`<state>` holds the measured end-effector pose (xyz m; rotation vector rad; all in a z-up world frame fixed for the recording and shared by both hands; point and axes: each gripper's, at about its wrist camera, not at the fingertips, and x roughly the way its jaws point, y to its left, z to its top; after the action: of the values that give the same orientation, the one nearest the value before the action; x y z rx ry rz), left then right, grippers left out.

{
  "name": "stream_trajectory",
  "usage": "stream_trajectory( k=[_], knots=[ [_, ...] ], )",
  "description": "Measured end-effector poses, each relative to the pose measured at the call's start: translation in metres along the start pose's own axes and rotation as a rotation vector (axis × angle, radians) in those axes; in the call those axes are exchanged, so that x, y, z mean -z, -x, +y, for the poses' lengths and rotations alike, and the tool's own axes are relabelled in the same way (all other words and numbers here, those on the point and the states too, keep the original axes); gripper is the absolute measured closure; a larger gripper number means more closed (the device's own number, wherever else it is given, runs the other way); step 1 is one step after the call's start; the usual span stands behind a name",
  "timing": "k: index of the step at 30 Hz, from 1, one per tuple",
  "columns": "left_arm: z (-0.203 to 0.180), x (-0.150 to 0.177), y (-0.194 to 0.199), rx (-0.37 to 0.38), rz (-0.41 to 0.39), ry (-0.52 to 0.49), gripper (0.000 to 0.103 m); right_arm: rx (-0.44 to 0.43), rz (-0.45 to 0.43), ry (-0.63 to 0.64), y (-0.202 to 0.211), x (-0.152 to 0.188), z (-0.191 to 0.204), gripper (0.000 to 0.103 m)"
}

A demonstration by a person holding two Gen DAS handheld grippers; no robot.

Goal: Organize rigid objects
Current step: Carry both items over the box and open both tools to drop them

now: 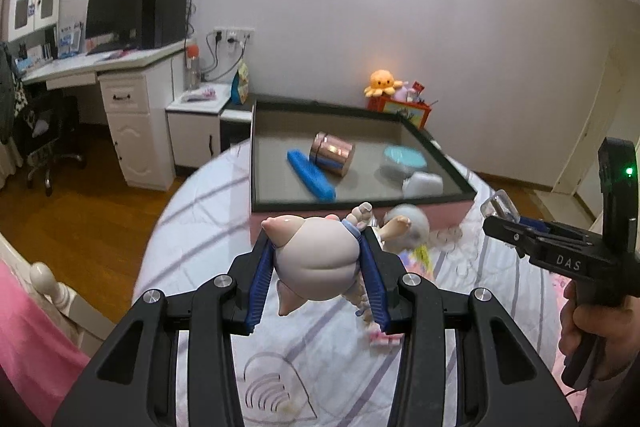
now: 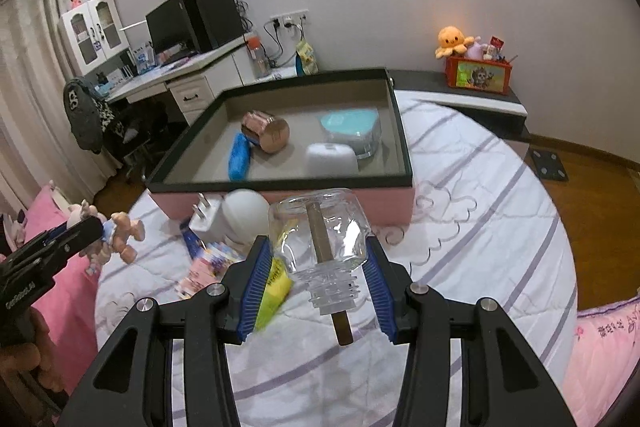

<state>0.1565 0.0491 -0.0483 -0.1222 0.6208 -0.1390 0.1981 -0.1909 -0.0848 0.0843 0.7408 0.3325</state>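
Observation:
My left gripper (image 1: 316,259) is shut on a pale pink doll figure (image 1: 316,263), held above the bed in front of the tray. My right gripper (image 2: 318,259) is shut on a clear glass bottle (image 2: 320,231) with a brown stick through its neck. The black-rimmed pink tray (image 2: 280,183) lies on the bed and holds a copper tin (image 2: 266,131), a blue case (image 2: 239,157), a white box (image 2: 331,158) and a teal-lidded container (image 2: 352,129). In the left wrist view the right gripper (image 1: 500,217) with the bottle is at the right; the tray (image 1: 360,201) is ahead.
A white ball (image 2: 244,211), a white plug (image 2: 206,219), a yellow packet (image 2: 274,287) and leaflets (image 2: 208,263) lie on the bed before the tray. A desk with monitor (image 1: 116,11) stands at the left. A toy box with an orange octopus (image 2: 478,67) sits beyond the bed.

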Motion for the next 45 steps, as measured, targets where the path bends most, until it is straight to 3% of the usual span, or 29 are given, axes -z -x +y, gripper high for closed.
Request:
stream_trajectory(
  k=[13,21,31,45],
  knots=[
    [-0.002,-0.059,-0.013,0.018,-0.09,-0.024,0.061,-0.011,-0.096,0.05,-0.002,-0.062,0.009,0.055],
    [-0.001,-0.095,-0.055,0.028,-0.101,-0.032,0.061,-0.002,-0.119,0.054,-0.028,-0.105,0.001,0.055],
    [0.005,-0.127,-0.137,0.034,-0.037,-0.029,0.061,-0.007,-0.032,0.054,-0.1,-0.14,-0.005,0.055],
    [0.007,-0.141,-0.217,0.04,0.069,-0.023,0.061,0.028,0.101,0.033,-0.175,-0.152,-0.022,0.055]
  ],
)
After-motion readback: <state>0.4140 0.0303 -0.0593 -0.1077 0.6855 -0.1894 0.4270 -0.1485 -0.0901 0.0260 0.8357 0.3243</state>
